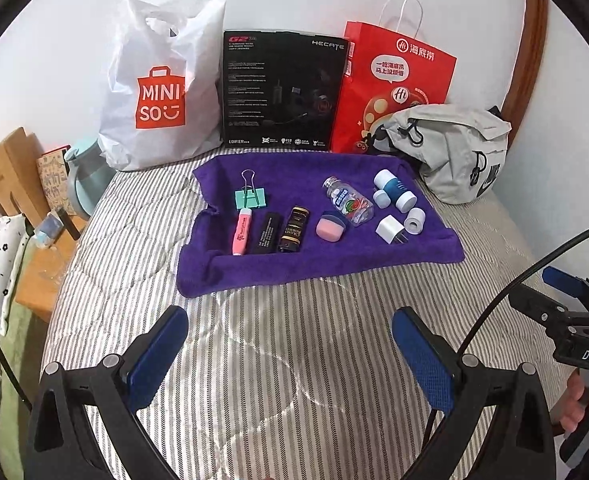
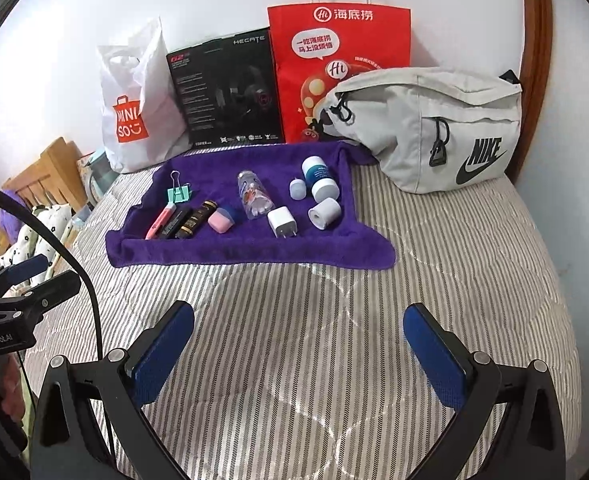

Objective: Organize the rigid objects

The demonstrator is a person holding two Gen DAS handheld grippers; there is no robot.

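Note:
A purple towel point(image 1: 318, 256) point(image 2: 230, 250) lies on the striped bed and carries several small items. From left: a green binder clip point(image 1: 250, 198), a pink highlighter point(image 1: 241, 234), a black tube point(image 1: 268, 232), a dark gold-lettered tube point(image 1: 292, 229), a pink-and-blue case point(image 1: 329, 229), a clear candy bottle point(image 1: 348, 202), a blue-and-white bottle point(image 1: 394, 190), a white charger point(image 1: 390, 230) and a white tape roll point(image 1: 414, 219). My left gripper point(image 1: 290, 356) and right gripper point(image 2: 300, 350) both hover open and empty over the bed, short of the towel.
Against the wall stand a white Miniso bag point(image 1: 162, 96), a black headset box point(image 1: 282, 92) and a red paper bag point(image 1: 394, 80). A grey Nike waist bag point(image 2: 426, 128) lies right of the towel. A wooden headboard point(image 1: 2, 172) and nightstand clutter sit at the left.

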